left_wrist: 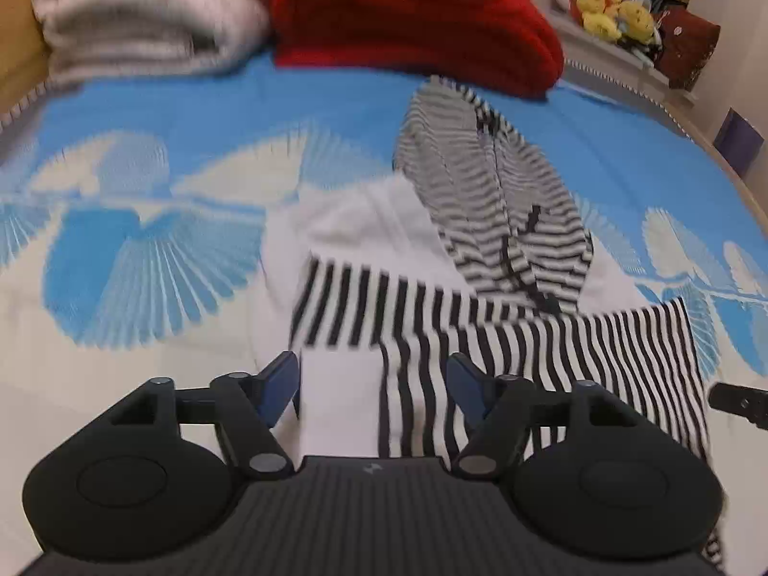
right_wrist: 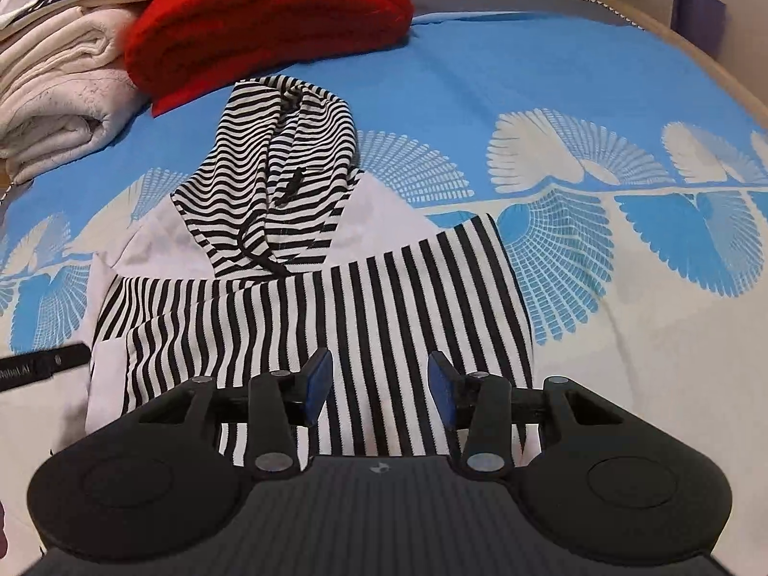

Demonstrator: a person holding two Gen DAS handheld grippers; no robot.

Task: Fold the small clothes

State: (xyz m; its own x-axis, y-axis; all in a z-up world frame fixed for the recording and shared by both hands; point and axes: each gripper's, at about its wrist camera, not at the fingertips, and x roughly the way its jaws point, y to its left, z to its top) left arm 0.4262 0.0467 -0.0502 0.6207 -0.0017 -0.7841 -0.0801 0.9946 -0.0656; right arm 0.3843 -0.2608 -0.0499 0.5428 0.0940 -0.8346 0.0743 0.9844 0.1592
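A small hooded top [right_wrist: 307,288] with black-and-white stripes and white panels is lying on a bed, spread over a blue bedspread [right_wrist: 480,96] printed with white fan-shaped leaves. Its striped hood [right_wrist: 283,168] is lying flat, pointing toward the head of the bed, with a dark drawstring trailing down its middle. Both striped sleeves are lying folded across the white body, the one in the right wrist view overlapping the other.

Beyond the hood, a folded red blanket [right_wrist: 269,14] is sitting at the head of the bed, its edge just beside the hood's tip. Next to it, a stack of folded cream blankets [right_wrist: 57,96] is resting against the bed's edge. Nothing is lying between the grippers and the garment. In the left wrist view, yellow plush toys [left_wrist: 609,14] are sitting on a ledge well beyond the bed, with a dark red bag [left_wrist: 686,48] beside them. No container is showing in either view.

The left gripper [left_wrist: 374,384] is hovering over the garment's lower edge, its blue fingers [left_wrist: 281,384] spread wide and released, gripping nothing. The right gripper [right_wrist: 379,384] is hanging over the folded striped sleeve, its fingers [right_wrist: 319,379] parted and released too, with the cloth lying flat beneath them. Each gripper's tip is peeking into the edge of the other's view.
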